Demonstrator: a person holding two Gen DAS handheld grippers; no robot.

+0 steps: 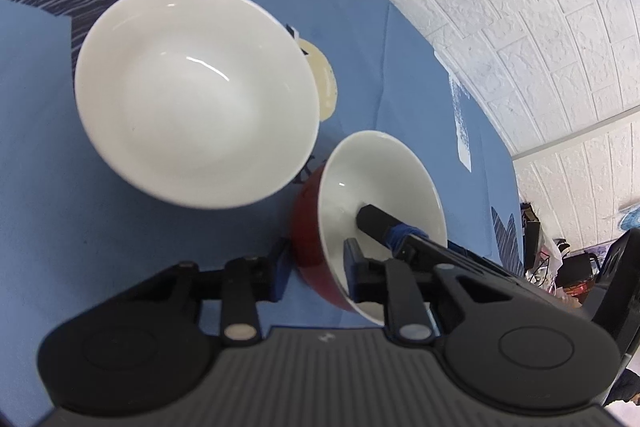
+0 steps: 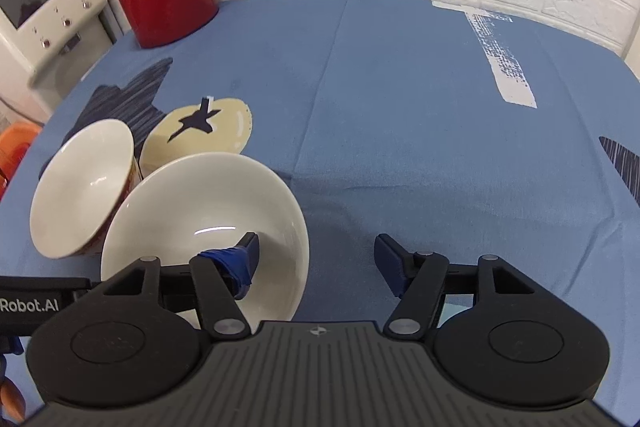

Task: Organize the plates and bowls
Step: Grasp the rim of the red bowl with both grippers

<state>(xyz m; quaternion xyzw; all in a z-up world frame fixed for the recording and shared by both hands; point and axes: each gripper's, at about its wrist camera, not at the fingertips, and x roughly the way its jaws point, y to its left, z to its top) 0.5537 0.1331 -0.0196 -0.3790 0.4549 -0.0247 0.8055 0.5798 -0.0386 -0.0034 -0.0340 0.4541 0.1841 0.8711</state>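
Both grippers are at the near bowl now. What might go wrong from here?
1. The left gripper straddles the rim of the red-sided bowl while one finger of the open right gripper sits inside the same bowl. The two may collide.
2. A pinch at one edge of this glossy bowl might slip or tip it.
3. The larger white bowl stands close by, so a swing could knock it.

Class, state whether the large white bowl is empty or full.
Empty: the white bowl shows only its bare, glossy inside, with nothing lying in it.
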